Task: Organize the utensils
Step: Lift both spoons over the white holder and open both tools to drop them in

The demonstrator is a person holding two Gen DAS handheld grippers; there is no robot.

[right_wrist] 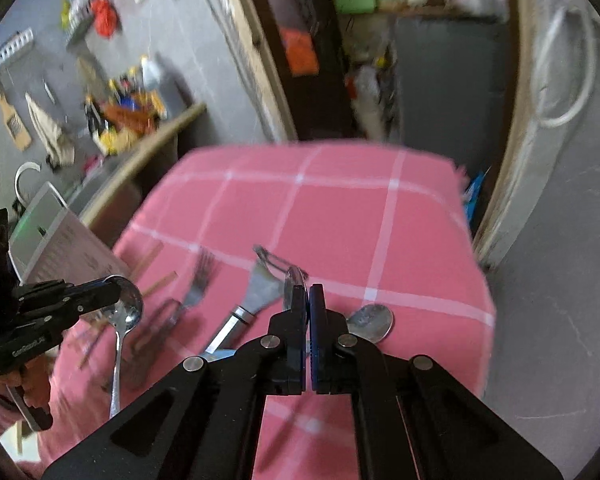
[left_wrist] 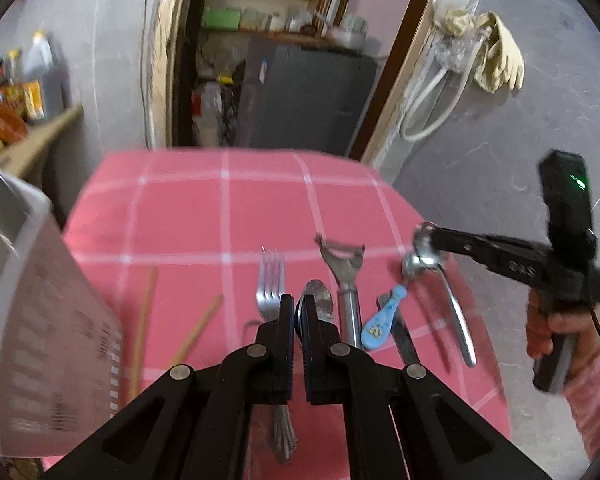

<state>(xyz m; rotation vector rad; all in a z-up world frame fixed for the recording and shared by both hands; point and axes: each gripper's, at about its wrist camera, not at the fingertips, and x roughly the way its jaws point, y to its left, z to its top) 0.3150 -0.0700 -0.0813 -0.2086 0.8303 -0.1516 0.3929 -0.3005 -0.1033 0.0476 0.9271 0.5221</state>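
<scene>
Utensils lie on a pink checked cloth (left_wrist: 188, 216). My left gripper (left_wrist: 298, 312) is shut on a steel spoon (left_wrist: 318, 300) by its bowl; in the right wrist view it (right_wrist: 114, 292) holds that spoon (right_wrist: 120, 332) lifted, handle hanging down. My right gripper (right_wrist: 309, 300) is shut on another steel spoon (right_wrist: 374, 322); in the left wrist view it (left_wrist: 424, 242) grips that spoon (left_wrist: 452, 312) by the bowl above the cloth. A fork (left_wrist: 270, 288), a peeler (left_wrist: 346, 280), a small blue spoon (left_wrist: 382, 320), a knife (left_wrist: 404, 340) and two chopsticks (left_wrist: 144, 320) lie on the cloth.
A white slotted utensil holder (left_wrist: 40, 320) stands at the left edge of the cloth, also seen in the right wrist view (right_wrist: 60, 240). A doorway with a dark cabinet (left_wrist: 304, 96) lies behind the table. A shelf with bottles (left_wrist: 20, 92) is at the left.
</scene>
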